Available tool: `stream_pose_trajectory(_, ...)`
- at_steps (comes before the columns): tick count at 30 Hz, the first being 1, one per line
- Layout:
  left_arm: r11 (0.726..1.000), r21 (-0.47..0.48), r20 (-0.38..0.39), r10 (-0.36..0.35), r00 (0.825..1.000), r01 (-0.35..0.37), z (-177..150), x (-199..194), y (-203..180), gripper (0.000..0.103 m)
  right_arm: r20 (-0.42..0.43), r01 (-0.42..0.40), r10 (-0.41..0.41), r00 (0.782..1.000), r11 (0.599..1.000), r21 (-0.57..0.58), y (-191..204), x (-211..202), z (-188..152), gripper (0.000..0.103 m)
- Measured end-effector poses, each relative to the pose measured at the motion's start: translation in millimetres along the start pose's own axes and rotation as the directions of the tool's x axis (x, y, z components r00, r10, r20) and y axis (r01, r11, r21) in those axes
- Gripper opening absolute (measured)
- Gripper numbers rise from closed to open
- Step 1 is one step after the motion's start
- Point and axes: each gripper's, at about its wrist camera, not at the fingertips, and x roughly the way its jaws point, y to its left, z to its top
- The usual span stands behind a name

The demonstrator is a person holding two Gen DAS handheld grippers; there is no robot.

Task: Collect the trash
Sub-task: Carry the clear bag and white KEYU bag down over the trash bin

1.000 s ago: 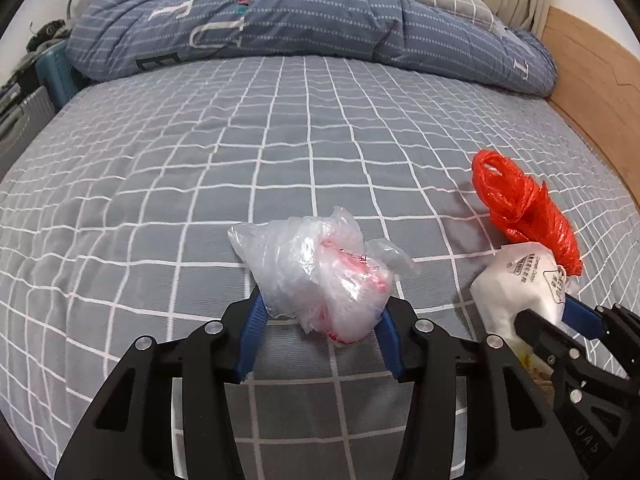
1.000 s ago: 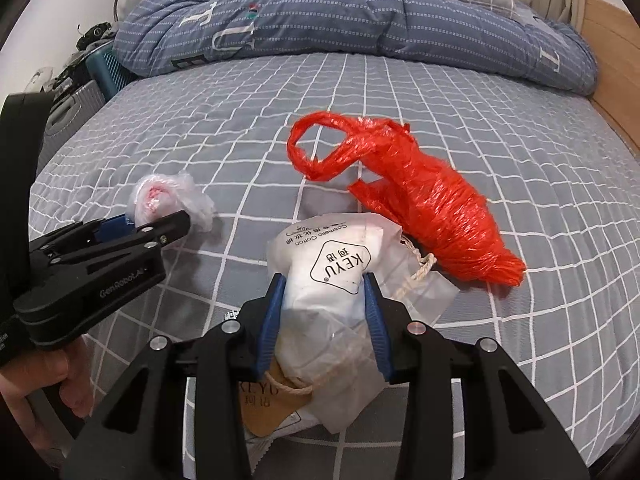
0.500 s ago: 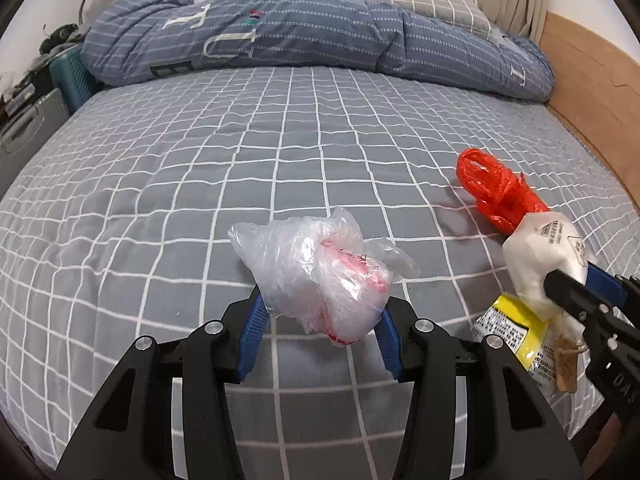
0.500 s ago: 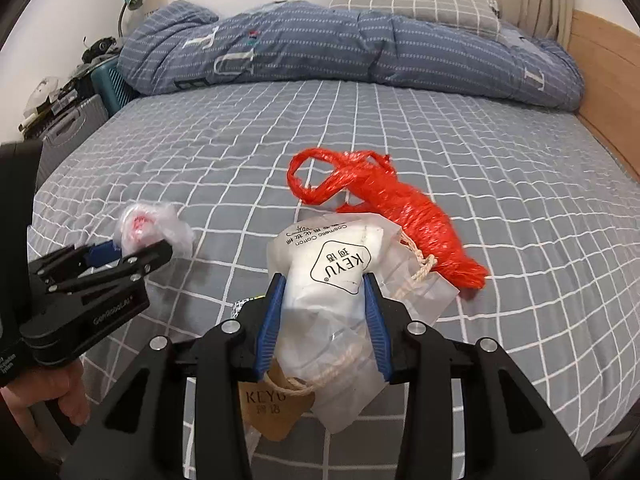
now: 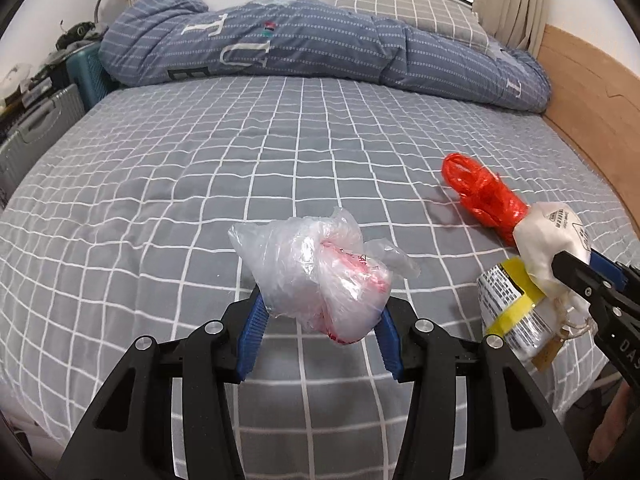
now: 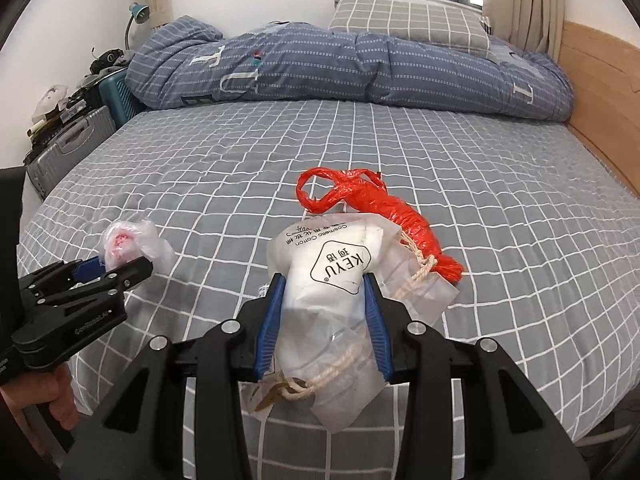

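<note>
Red bag [image 6: 384, 210] on grey white-checked sheet [image 6: 500, 184].

Right gripper [image 6: 324, 320] jaws clamped on white cotton-pad bag [image 6: 332, 280], red plastic bag [image 6: 376, 208] on checked bedsheet [image 6: 500, 216] behind

Home bedroom: bed [image 5: 280, 152], duvet [image 5: 320, 48], pillow [image 6: 408, 20].

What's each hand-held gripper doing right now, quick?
Left hand-held gripper: closed on the crumpled clear plastic bag.
Right hand-held gripper: closed on the white cotton-pad bag.
</note>
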Motion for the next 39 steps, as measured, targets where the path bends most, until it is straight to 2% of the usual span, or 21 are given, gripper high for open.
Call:
stream_pose_trajectory(14, 1.000, -0.008, 0.032, -0.028, 0.999, 0.028, -21, -49, -11, 0.047, 0.049, -0.003, 0.003, 0.999, 1.000, 0.017, 1, -51, -13, 0.038)
stream_pose_trajectory(23, 1.000, -0.014, 0.042, -0.021, 0.999, 0.021, -38, -72, -18, 0.047, 0.076, -0.005, 0.004, 0.997, 1.000, 0.017, 2, -77, -21, 0.038)
stream_pose_trajectory(39, 0.999, -0.036, 0.037, -0.014, 0.999, 0.015, -76, -110, -16, 0.047, 0.070, -0.039, 0.039, 0.997, 0.999, 0.007, 16, -105, -49, 0.038)
